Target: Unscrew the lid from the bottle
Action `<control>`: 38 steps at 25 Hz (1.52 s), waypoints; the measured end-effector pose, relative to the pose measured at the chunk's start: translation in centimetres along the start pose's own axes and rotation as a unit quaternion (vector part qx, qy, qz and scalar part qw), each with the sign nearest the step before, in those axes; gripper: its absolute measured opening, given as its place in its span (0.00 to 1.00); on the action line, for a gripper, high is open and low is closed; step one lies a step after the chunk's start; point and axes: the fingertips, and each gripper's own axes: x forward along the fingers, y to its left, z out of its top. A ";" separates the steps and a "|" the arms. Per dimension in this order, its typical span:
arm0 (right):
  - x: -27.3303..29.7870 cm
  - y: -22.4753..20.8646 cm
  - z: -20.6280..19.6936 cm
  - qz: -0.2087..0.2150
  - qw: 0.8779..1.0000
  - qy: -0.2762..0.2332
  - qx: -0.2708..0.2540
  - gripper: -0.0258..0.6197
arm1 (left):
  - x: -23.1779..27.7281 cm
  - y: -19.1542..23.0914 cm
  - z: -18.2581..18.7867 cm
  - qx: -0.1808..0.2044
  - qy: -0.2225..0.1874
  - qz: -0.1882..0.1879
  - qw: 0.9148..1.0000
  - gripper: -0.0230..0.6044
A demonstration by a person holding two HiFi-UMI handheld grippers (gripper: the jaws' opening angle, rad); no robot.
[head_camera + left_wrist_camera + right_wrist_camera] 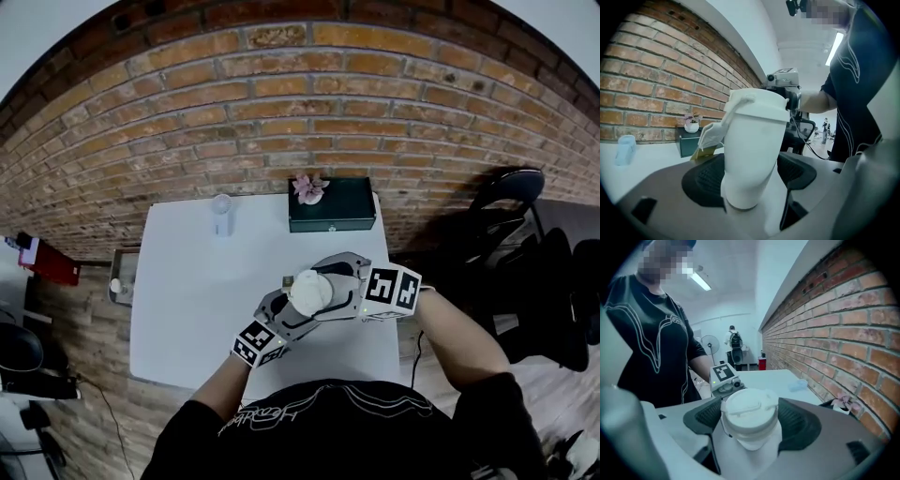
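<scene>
Gripping the white bottle (752,154) around its body, my left gripper (751,177) has both dark pads (705,180) pressed against its sides, and the bottle leans a little to the right between them. My right gripper (752,420) comes at it from the opposite side and is closed on the white lid (750,409), one pad on each side, with the jaws standing fairly wide because the lid is broad. The lid sits on the bottle's neck. From the head view, both grippers meet over the near right part of the white table (187,309), close in front of me. At the far edge of the table stands a dark green box (333,208) with a small pink flower pot (309,188) on top, and to its left a pale blue container (221,215).
</scene>
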 end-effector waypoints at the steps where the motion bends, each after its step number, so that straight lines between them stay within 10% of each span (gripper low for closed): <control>1: 0.0 0.0 0.1 0.021 1.000 0.005 -0.012 0.61 | -0.1 0.0 0.0 0.002 0.002 0.001 1.000 0.62; 7: 0.1 0.4 0.0 0.123 0.989 0.035 -0.077 0.61 | 0.0 0.0 0.0 0.005 0.011 0.000 1.000 0.62; 14: 0.1 0.4 0.1 0.131 0.989 0.026 -0.064 0.62 | 0.0 0.0 -0.1 0.006 0.017 0.000 1.000 0.62; 24: -0.9 0.0 2.6 -0.054 0.995 -0.078 0.030 0.66 | 0.0 0.1 -0.1 0.005 0.013 0.001 1.000 0.62; 38: -1.0 -1.3 0.7 -0.311 0.935 -0.077 0.152 0.63 | 0.2 0.2 -0.1 0.000 0.016 0.009 1.000 0.62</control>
